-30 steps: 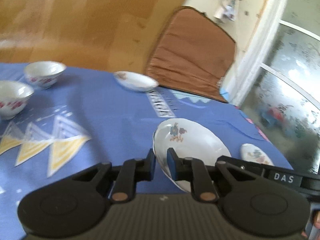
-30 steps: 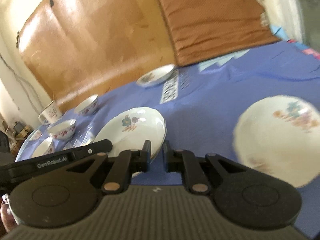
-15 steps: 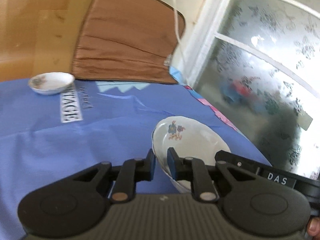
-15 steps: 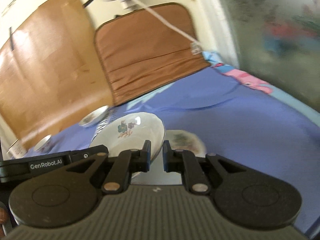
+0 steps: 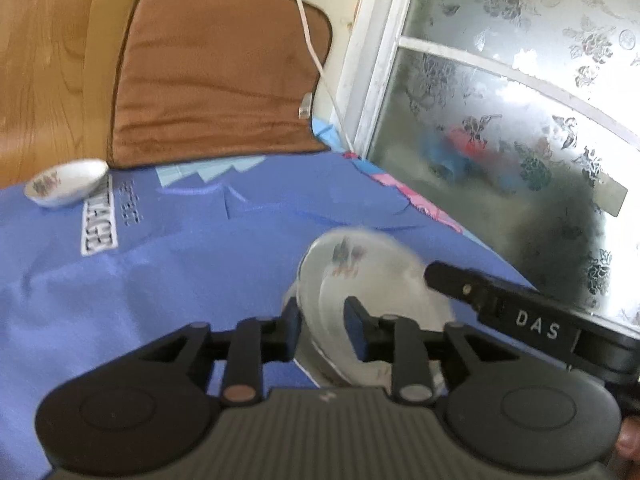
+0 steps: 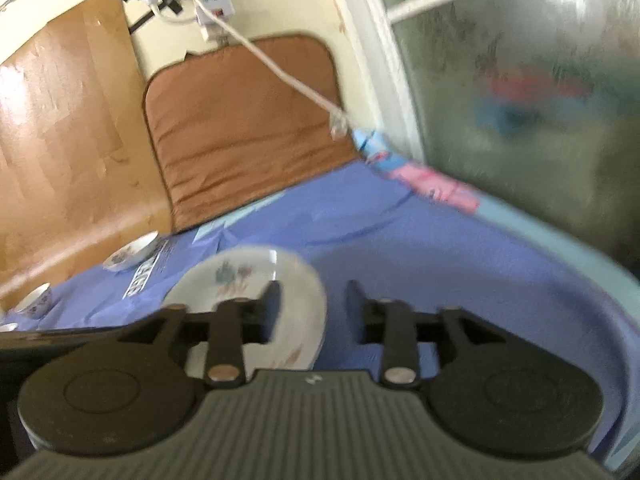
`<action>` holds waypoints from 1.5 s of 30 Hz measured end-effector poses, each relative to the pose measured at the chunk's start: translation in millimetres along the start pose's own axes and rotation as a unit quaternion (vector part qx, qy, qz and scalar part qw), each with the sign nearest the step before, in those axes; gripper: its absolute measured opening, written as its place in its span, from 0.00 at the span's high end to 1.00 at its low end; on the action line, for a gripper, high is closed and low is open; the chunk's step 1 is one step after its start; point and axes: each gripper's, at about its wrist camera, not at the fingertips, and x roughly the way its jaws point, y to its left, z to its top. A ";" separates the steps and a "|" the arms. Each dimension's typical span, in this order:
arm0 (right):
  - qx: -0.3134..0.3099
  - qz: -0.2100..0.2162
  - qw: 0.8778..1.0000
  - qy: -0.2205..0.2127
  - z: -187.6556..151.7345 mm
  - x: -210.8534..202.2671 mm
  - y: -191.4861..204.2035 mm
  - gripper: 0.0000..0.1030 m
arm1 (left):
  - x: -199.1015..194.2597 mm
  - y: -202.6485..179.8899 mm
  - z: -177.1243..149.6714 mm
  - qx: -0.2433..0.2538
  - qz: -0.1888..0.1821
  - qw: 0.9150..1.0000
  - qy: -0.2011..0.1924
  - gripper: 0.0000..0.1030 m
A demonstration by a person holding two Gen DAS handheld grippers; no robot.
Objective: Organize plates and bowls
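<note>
Both grippers' jaws have just been opening: left gripper (image 5: 322, 318) straddles the blurred plate (image 5: 372, 276) rim, right gripper (image 6: 312, 306) gapes empty.

Two wrist views, each looking forward and slightly down from close above a blue tablecloth (image 5: 180, 272) toward the brown cushion (image 6: 248, 128) and frosted window (image 5: 520, 120), sharing the flowered plate (image 6: 248, 276) and small far dish (image 5: 66, 186).

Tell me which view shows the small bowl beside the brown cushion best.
The left wrist view: the small bowl sits sharp and whole at the far left, its flower print readable. The right wrist view shows it too, but smaller and blurred.
</note>
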 end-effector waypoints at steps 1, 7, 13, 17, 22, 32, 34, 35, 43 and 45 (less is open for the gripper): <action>-0.007 -0.005 1.000 -0.015 1.5 -4.0 2.9 0.55 | -2.9 1.7 1.5 -0.002 0.003 1.000 -0.004 0.73; -0.023 0.021 0.998 -0.060 7.1 -15.7 24.7 0.55 | -29.7 34.9 8.0 -0.045 0.017 0.998 -0.047 0.72; -0.053 0.068 0.995 -0.040 -0.1 -5.6 62.5 0.55 | -63.5 85.9 0.5 -0.084 0.071 0.991 -0.082 0.69; -0.056 0.111 0.992 -0.001 -6.8 6.3 89.4 0.55 | -82.1 123.5 -8.2 -0.102 0.124 0.983 -0.085 0.69; -0.042 0.171 0.981 0.082 -5.1 30.5 120.9 0.56 | -100.7 174.3 -20.8 -0.116 0.190 0.971 -0.081 0.69; 0.061 0.195 0.963 0.178 39.3 121.8 170.8 0.58 | -112.1 223.9 -35.2 -0.201 0.197 0.955 -0.097 0.69; 0.082 0.187 0.958 0.200 43.3 151.8 180.4 0.59 | -112.3 224.8 -35.0 -0.203 0.194 0.955 -0.100 0.69; 0.094 0.179 0.955 0.217 43.6 169.8 184.9 0.62 | -113.2 224.9 -36.0 -0.206 0.191 0.954 -0.101 0.69; 0.138 0.126 0.948 0.256 38.2 246.1 197.2 0.65 | -114.6 239.1 -38.1 -0.241 0.166 0.950 -0.109 0.69; 0.143 0.120 0.946 0.264 35.8 254.0 198.2 0.67 | -113.2 240.8 -37.4 -0.244 0.161 0.950 -0.108 0.69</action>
